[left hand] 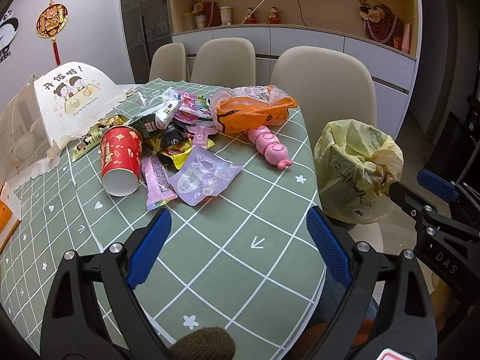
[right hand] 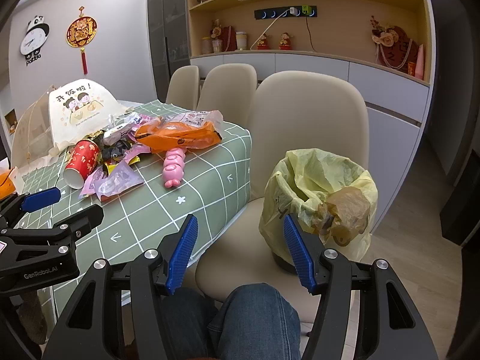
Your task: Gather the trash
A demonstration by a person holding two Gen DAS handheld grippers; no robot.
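A pile of trash lies on the green checked tablecloth point(left hand: 228, 240): a red paper cup point(left hand: 121, 162) on its side, a clear purple pouch point(left hand: 204, 177), a pink wrapper point(left hand: 159, 183), an orange plastic bag point(left hand: 255, 111) and a pink toy point(left hand: 270, 147). The cup point(right hand: 81, 162) and orange bag point(right hand: 180, 135) also show in the right wrist view. A small bin with a yellow liner point(right hand: 318, 198) stands on a beige chair point(right hand: 240, 246) beside the table. My left gripper point(left hand: 237, 240) is open and empty, above the table in front of the pile. My right gripper point(right hand: 240, 249) is open and empty, above the chair seat by the bin.
A mesh food cover point(left hand: 45, 114) with cartoon print stands at the table's far left. Three beige chairs point(left hand: 223, 60) line the far side. A cabinet with shelves point(left hand: 300, 6) is behind. The person's knee in jeans point(right hand: 255, 315) is below my right gripper.
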